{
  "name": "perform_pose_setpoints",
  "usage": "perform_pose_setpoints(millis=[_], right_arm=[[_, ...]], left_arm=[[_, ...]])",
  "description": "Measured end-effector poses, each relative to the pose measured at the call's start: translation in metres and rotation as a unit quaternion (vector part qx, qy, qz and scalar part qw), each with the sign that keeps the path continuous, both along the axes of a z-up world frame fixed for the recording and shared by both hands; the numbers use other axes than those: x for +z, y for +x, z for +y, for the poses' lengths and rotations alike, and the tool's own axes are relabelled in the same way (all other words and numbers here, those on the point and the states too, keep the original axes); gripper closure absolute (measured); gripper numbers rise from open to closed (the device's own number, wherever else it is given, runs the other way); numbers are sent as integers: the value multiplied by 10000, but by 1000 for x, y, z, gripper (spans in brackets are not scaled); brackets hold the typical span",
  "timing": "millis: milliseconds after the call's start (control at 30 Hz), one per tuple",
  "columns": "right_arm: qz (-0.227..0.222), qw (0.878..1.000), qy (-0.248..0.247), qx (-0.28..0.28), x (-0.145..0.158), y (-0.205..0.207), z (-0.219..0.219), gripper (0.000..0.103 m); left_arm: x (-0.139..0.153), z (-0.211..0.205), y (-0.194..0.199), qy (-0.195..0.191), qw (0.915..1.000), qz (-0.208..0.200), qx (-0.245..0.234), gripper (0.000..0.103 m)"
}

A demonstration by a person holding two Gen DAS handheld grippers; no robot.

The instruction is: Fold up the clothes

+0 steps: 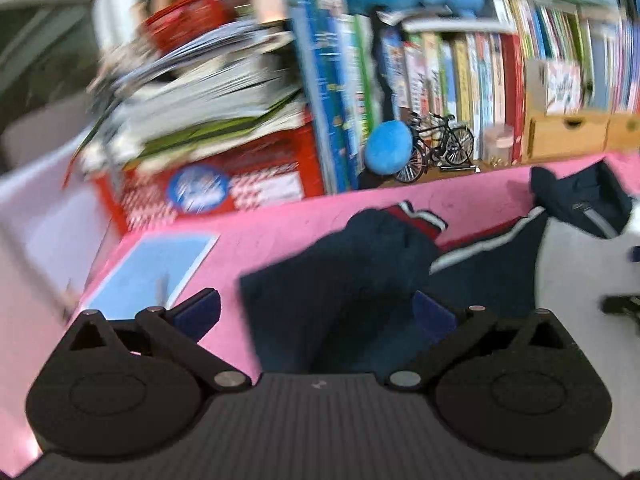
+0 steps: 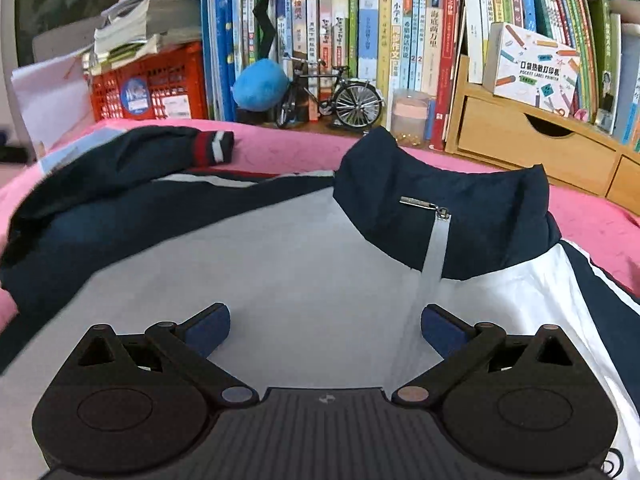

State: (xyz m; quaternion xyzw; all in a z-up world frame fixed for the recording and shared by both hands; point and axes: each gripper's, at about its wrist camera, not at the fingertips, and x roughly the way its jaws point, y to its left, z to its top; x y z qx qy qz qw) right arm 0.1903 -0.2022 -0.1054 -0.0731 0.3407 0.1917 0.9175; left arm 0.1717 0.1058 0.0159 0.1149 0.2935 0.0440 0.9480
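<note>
- A navy and white zip-up jacket [image 2: 280, 248] lies spread, front up, on a pink worktop [image 2: 288, 148], collar [image 2: 460, 208] toward the bookshelf.
- One navy sleeve [image 2: 120, 152], with a red and white striped cuff [image 2: 214, 146], is folded across the jacket's left side.
- The right gripper [image 2: 325, 326] hovers over the white chest panel, fingers wide apart and empty.
- The left gripper [image 1: 316, 312] is over the navy sleeve, fingers spread, holding nothing.
- Behind stand books [image 2: 372, 32], a model bicycle [image 2: 332, 96] and a red crate [image 2: 152, 84].

Black jaws, blue pads [image 2: 208, 330]
</note>
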Motion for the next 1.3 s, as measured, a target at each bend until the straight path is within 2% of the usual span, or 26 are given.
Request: perform_pose_setpoints(millis=[100, 133, 167, 200, 233, 267, 300, 367, 433, 500, 567, 633, 700, 767, 800, 900, 933, 1000, 1033, 1100, 1133, 1167, 1233, 1300], right_arm=[[-42, 10000, -8, -28, -2, -3, 0, 0], [-33, 10000, 2, -32, -3, -2, -1, 0], [-19, 10000, 20, -33, -3, -1, -2, 0], [-1, 10000, 41, -44, -3, 0, -3, 0], [14, 10000, 59, -64, -3, 1, -4, 0], [25, 9999, 71, -87, -3, 2, -4, 0], [36, 9999, 85, -97, -3, 3, -5, 0], [46, 9999, 101, -95, -3, 4, -6, 0], [46, 9999, 102, -95, -4, 4, -6, 0], [45, 9999, 101, -94, -4, 4, -6, 0], [44, 9999, 99, -93, -4, 4, -6, 0], [42, 9999, 96, -94, -4, 4, -6, 0], [40, 9999, 92, -95, -4, 4, -6, 0], [37, 9999, 86, -97, -4, 4, -6, 0], [35, 9999, 83, -97, -4, 4, -6, 0], [30, 9999, 74, -97, -4, 3, -6, 0], [28, 9999, 71, -96, -4, 3, -6, 0], [23, 9999, 60, -98, -4, 3, -5, 0], [21, 9999, 55, -98, -4, 3, -5, 0], [19, 9999, 51, -98, -4, 3, -5, 0], [18, 9999, 50, -96, -4, 3, -5, 0], [17, 9999, 49, -95, -4, 3, -5, 0], [17, 9999, 47, -93, -4, 4, -5, 0], [18, 9999, 46, -94, -4, 4, -5, 0]], left_arm=[[-36, -36, 46, 573, 9970, -386, 350, 2], [-49, -41, 61, 700, 9966, -185, 398, 7], [-61, -47, 76, 827, 9956, 16, 446, 30], [-71, -51, 88, 902, 9945, 158, 500, 59], [-72, -49, 91, 838, 9947, 143, 573, 66], [-71, -47, 92, 761, 9950, 127, 636, 85], [-65, -41, 91, 650, 9956, 110, 674, 94], [-44, -21, 83, 402, 9963, -24, 757, 97], [-15, 9, 68, 355, 9929, -385, 1064, 97], [11, 46, 48, 307, 9852, -726, 1522, 97], [23, 80, 31, 446, 9764, -807, 1951, 97], [20, 107, 18, 836, 9650, -600, 2410, 92], [5, 131, 9, 1202, 9492, -188, 2902, 84], [-10, 150, 4, 1278, 9334, 272, 3343, 74], [-17, 158, 1, 1162, 9299, 480, 3456, 74], [-35, 173, -10, 606, 9292, 961, 3516, 69], [-38, 172, -16, 478, 9314, 992, 3470, 69], [-36, 165, -30, 302, 9388, 656, 3369, 67], [-31, 159, -35, 191, 9453, 346, 3238, 63], [-20, 146, -37, -51, 9582, -187, 2855, 34], [-17, 139, -32, -103, 9641, -320, 2634, 28], [-16, 128, -24, -71, 9706, -380, 2377, 27], [-23, 94, -1, 311, 9798, -239, 1963, 26], [-40, 66, 28, 840, 9815, 52, 1719, 24]])
